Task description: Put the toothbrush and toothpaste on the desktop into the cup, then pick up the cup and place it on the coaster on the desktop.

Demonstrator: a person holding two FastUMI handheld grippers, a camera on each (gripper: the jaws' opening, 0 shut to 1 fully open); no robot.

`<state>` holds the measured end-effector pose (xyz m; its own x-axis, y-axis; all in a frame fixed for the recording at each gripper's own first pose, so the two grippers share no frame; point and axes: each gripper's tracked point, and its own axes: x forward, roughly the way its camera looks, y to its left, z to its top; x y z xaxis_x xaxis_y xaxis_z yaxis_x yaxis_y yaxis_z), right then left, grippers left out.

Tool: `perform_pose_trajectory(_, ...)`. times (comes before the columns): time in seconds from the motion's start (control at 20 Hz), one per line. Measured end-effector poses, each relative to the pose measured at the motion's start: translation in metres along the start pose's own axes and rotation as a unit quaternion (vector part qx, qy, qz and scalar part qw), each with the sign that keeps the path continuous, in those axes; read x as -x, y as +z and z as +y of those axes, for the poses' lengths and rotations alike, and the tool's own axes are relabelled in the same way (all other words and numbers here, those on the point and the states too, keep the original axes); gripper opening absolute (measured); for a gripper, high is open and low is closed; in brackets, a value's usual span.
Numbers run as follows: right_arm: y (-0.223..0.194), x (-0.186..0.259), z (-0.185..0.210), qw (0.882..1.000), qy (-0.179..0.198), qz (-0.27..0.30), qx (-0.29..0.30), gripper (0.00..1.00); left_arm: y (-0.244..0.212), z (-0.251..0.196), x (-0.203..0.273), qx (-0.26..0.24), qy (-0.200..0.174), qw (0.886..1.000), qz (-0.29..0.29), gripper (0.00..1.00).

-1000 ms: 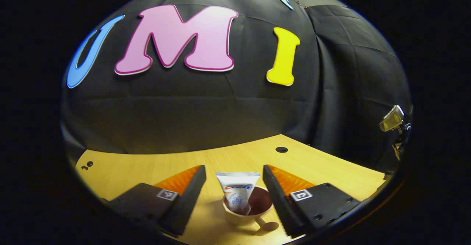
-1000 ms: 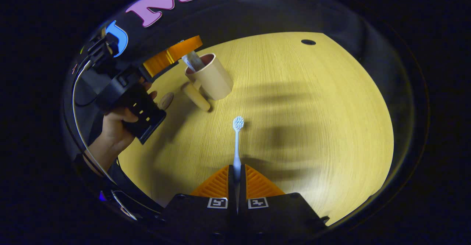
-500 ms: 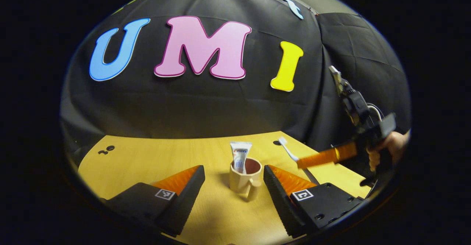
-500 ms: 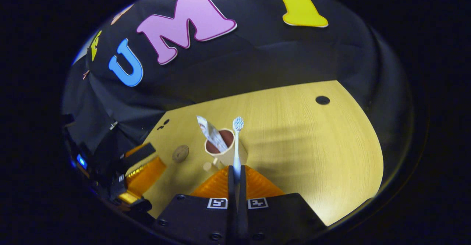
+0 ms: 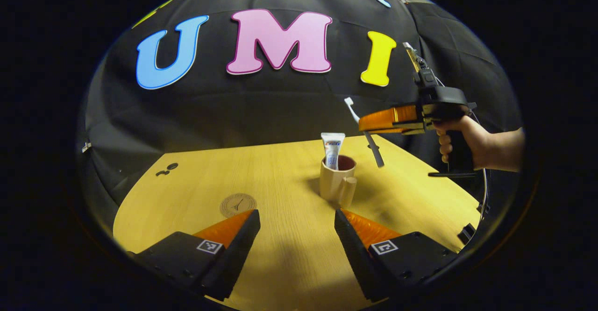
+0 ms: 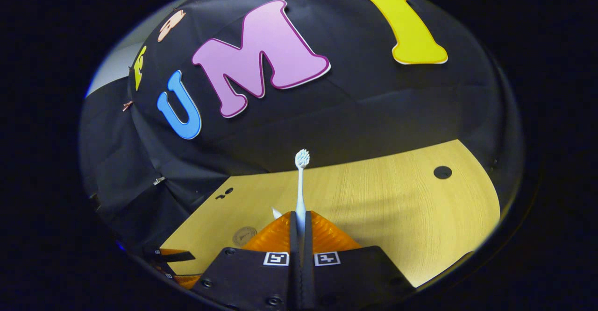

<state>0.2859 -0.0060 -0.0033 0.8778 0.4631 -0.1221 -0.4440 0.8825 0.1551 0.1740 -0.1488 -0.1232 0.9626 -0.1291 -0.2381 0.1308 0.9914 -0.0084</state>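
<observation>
Left tool (image 5: 295, 220) is open, fingers spread wide with nothing between them, low over the near part of the desk (image 5: 280, 264). Ahead of it the cup (image 5: 336, 180) stands upright on the desk, handle facing the camera, toothpaste (image 5: 332, 149) standing in it with its flat end sticking out the top. Coaster (image 5: 238, 204) lies flat on the desk, left of the cup and well apart from it, just beyond the left tool's left finger.

Right tool (image 6: 299, 217) is clamped on the toothbrush (image 6: 301, 180), both fingers pressed on the handle, bristle head pointing forward and up. In the left gripper view the right tool (image 5: 362, 125) is up in the air above and right of the cup, held by a hand (image 5: 455, 136); the toothbrush (image 5: 364, 132) is tilted, head up to the left, handle end hanging down near the cup rim but not in it. In the right gripper view the coaster (image 6: 244, 235) shows on the desk (image 6: 397, 208) at lower left.
</observation>
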Motion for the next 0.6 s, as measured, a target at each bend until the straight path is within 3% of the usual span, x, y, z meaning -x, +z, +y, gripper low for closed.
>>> perform_pose_trajectory(0.25, 0.021, -0.029, -0.004, 0.997, 0.028, -0.057, -0.035, 0.05, -0.029, -0.004, 0.011, 0.0, -0.005, 0.999, 0.043, 1.0)
perform_pose_trajectory(0.4, 0.011, -0.044, -0.013, 0.997, 0.026, -0.063, -0.022, 0.05, -0.041, -0.009, 0.01, -0.005, -0.01, 0.998, 0.06, 0.99)
perform_pose_trajectory(0.6, 0.0, -0.053, -0.007, 0.995, 0.053, -0.084, -0.007, 0.05, -0.048, -0.02, 0.002, 0.005, -0.021, 0.997, 0.073, 0.99)
